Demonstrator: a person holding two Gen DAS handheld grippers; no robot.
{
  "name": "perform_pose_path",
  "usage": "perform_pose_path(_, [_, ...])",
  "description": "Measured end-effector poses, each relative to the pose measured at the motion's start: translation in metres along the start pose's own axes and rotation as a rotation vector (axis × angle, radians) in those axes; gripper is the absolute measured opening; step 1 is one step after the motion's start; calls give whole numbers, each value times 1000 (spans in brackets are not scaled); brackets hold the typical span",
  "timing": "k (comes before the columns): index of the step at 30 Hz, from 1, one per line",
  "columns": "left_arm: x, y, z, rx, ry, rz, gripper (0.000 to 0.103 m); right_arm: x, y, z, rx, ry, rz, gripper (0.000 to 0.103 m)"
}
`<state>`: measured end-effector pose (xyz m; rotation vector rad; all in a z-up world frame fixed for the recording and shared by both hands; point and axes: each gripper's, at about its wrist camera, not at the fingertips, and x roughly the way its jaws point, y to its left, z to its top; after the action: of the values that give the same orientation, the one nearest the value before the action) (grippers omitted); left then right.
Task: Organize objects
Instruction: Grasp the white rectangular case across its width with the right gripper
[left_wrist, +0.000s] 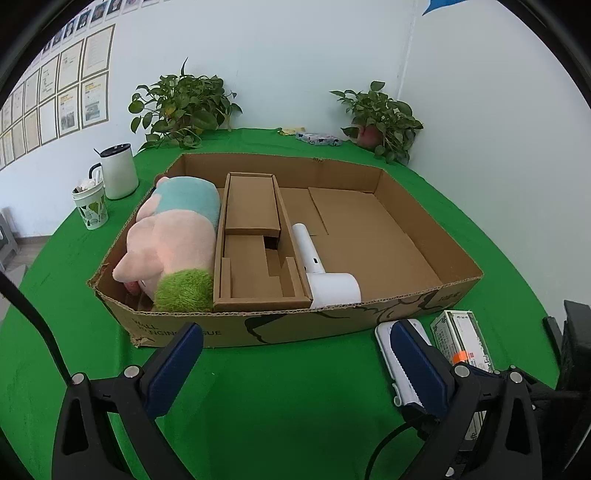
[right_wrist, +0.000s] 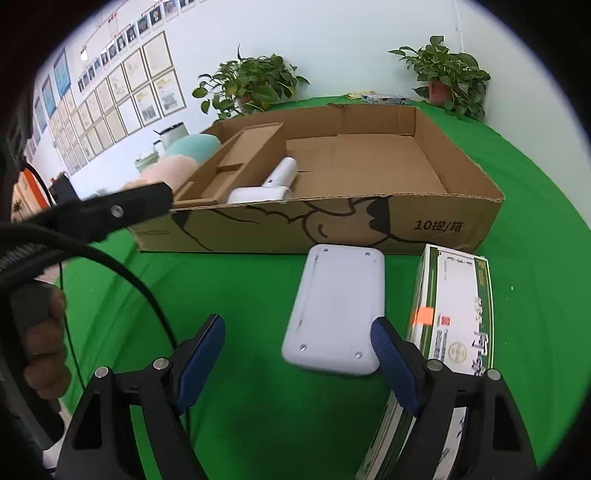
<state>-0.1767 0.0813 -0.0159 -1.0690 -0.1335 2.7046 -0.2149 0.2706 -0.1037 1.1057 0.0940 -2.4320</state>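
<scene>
A table covered in bright green cloth (left_wrist: 280, 387) carries everything. A wide, shallow brown cardboard box (left_wrist: 417, 317) sits at its middle. Between the box and the near edge lie a flat white rounded-rectangle plastic device (right_wrist: 338, 306) and, just beside it toward the right edge, a green-and-white printed carton (right_wrist: 461, 314). Near the left edge stand a white cylindrical kettle (left_wrist: 119, 171) and a leaf-patterned cup (left_wrist: 92, 210). Two potted green plants (left_wrist: 181, 107) (left_wrist: 380, 118) occupy the far edge, a small patterned packet (left_wrist: 317, 139) between them.
</scene>
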Motion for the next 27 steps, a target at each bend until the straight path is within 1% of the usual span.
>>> perform_pose_path(3, [7,3,2,-20,13,-26,102,14,-5,1,-35,50,-63,81])
perform_pose_path(4, [9,3,1,-19,16,-28,102,17,-9,0,-43,64,-81,77])
perform_pose_path(5, [9,4,0,-14,17,-29,102,19,-16,-1,-42,78,-102,75])
perform_pose_path(6, [9,5,-1,-8,18,-30,102,17,-23,-1,-32,70,-98,75])
perform_pose_path(8, [11,7,-3,1,23,-30,102,13,-35,-2,-28,63,-136,75])
perform_pose_path(10, [14,11,-3,-3,35,-39,102,11,-43,-1,-29,72,-152,75])
perform_pose_path(11, [15,12,-3,-7,44,-42,102,9,-43,1,-30,77,-146,75])
perform_pose_path(13, [21,12,-1,-14,70,-53,102,7,-37,5,-39,73,-97,75])
perform_pose_path(16, [30,9,3,-14,102,-99,102,12,-23,7,-62,92,-40,75])
perform_pose_path(19, [37,7,5,-16,132,-137,102,32,-20,8,-52,165,-66,75])
perform_pose_path(20, [40,7,6,-19,142,-151,102,37,-21,9,-39,178,-61,70])
perform_pose_path(21, [42,7,6,-24,152,-165,101,40,-22,10,-29,182,-56,67])
perform_pose_path(23, [44,7,6,-34,167,-188,101,39,-21,9,-39,175,-74,66])
perform_pose_path(25, [45,7,5,-33,176,-204,95,36,-20,5,-37,184,-67,66])
perform_pose_path(27, [47,7,2,-21,214,-207,89,28,-17,-2,-17,212,-26,66])
